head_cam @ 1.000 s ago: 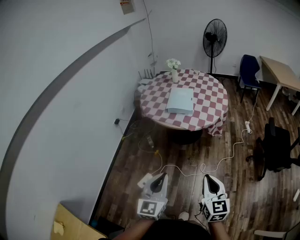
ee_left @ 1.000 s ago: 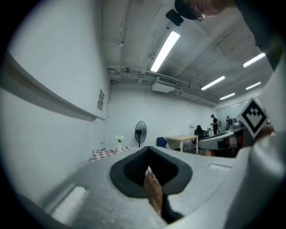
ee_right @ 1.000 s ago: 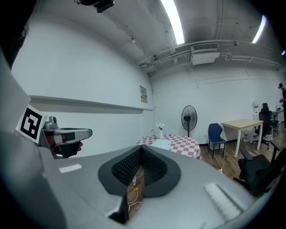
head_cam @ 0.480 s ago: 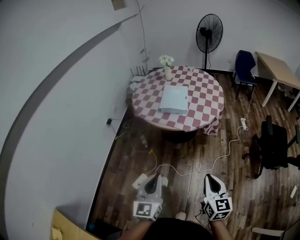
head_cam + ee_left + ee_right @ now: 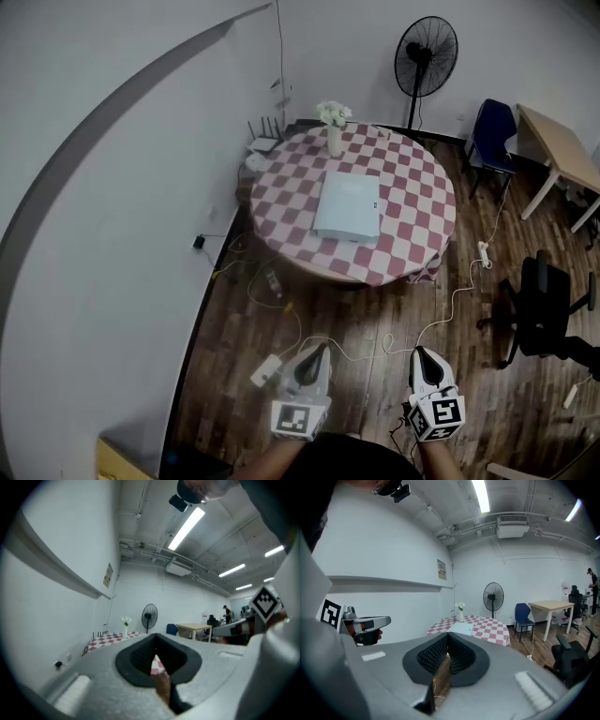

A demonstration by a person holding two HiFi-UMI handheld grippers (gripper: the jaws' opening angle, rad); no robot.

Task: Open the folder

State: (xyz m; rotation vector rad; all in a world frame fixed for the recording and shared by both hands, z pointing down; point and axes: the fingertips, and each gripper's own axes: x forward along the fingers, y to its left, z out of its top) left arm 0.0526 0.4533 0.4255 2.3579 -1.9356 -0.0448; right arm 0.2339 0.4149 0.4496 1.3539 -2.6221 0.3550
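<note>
The folder (image 5: 347, 206) is pale blue and lies closed and flat on the round table (image 5: 417, 225) with the red-and-white checked cloth; it shows small in the right gripper view (image 5: 462, 628). Both grippers are held low over the wooden floor, well short of the table. My left gripper (image 5: 322, 348) is shut with nothing in it, its jaws meeting in a point (image 5: 155, 636). My right gripper (image 5: 417, 351) is likewise shut and empty (image 5: 447, 634). The right gripper view also catches the left gripper (image 5: 365, 623) at its left edge.
A vase of white flowers (image 5: 331, 127) stands at the table's far edge. A pedestal fan (image 5: 426, 56), a blue chair (image 5: 493, 131) and a wooden desk (image 5: 558, 150) stand behind. A black office chair (image 5: 548, 309) sits right. White cables (image 5: 450, 309) and a power strip (image 5: 265, 370) lie on the floor.
The table and folder have come nearer and look larger in the head view. Both grippers have travelled forward with the person, still shut and side by side.
</note>
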